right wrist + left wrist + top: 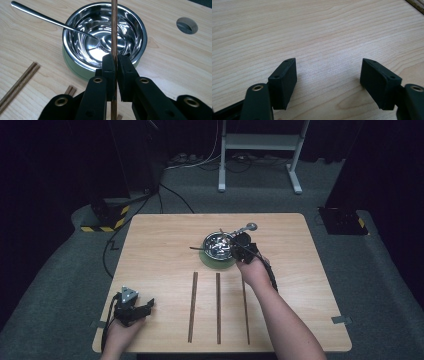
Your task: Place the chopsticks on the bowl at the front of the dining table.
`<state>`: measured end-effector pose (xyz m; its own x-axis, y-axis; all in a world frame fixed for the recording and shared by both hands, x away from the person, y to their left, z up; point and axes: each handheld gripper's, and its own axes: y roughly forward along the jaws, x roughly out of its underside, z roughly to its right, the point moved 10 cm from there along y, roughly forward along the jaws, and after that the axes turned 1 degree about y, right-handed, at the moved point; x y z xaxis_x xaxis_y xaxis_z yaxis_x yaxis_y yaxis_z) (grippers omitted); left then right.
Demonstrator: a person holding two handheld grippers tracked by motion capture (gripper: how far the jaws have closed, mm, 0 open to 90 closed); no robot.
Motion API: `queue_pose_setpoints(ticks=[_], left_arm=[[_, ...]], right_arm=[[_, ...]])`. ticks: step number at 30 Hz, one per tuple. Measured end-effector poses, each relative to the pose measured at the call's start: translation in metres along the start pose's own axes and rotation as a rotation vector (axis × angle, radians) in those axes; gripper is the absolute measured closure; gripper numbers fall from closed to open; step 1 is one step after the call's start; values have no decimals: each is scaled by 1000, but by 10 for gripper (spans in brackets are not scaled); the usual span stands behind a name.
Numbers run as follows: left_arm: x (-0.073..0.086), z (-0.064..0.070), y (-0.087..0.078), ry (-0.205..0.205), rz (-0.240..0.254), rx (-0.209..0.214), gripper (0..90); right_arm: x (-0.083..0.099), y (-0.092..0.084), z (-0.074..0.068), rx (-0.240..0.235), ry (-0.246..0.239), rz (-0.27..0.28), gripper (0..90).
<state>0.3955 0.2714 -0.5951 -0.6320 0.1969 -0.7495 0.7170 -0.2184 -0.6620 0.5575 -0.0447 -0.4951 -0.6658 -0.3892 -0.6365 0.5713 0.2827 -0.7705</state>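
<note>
I see the wooden table (165, 240) first, with a steel bowl (130, 27) on a green plate (212, 263) past its middle and a spoon (50, 20) resting in the bowl. Three pairs of chopsticks (218, 307) lie side by side nearer me. My right gripper (116, 61) pinches a single chopstick (114, 25) above the bowl's near rim. My left gripper (328, 75) rests on the table's near left part, jaws spread over bare wood.

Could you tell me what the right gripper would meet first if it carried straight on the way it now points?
Probably the steel bowl. The right gripper, shut on a chopstick, points at the bowl's near rim just ahead, with the spoon lying inside it. How high the jaws are above the rim is hard to judge.
</note>
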Motion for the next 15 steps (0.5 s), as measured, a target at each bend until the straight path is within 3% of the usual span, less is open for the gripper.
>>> queue_pose_setpoints(ticks=[15], left_arm=[[0,1,0,5,5,5,296]], right_arm=[[-27,25,-6,4,15,-7,846]])
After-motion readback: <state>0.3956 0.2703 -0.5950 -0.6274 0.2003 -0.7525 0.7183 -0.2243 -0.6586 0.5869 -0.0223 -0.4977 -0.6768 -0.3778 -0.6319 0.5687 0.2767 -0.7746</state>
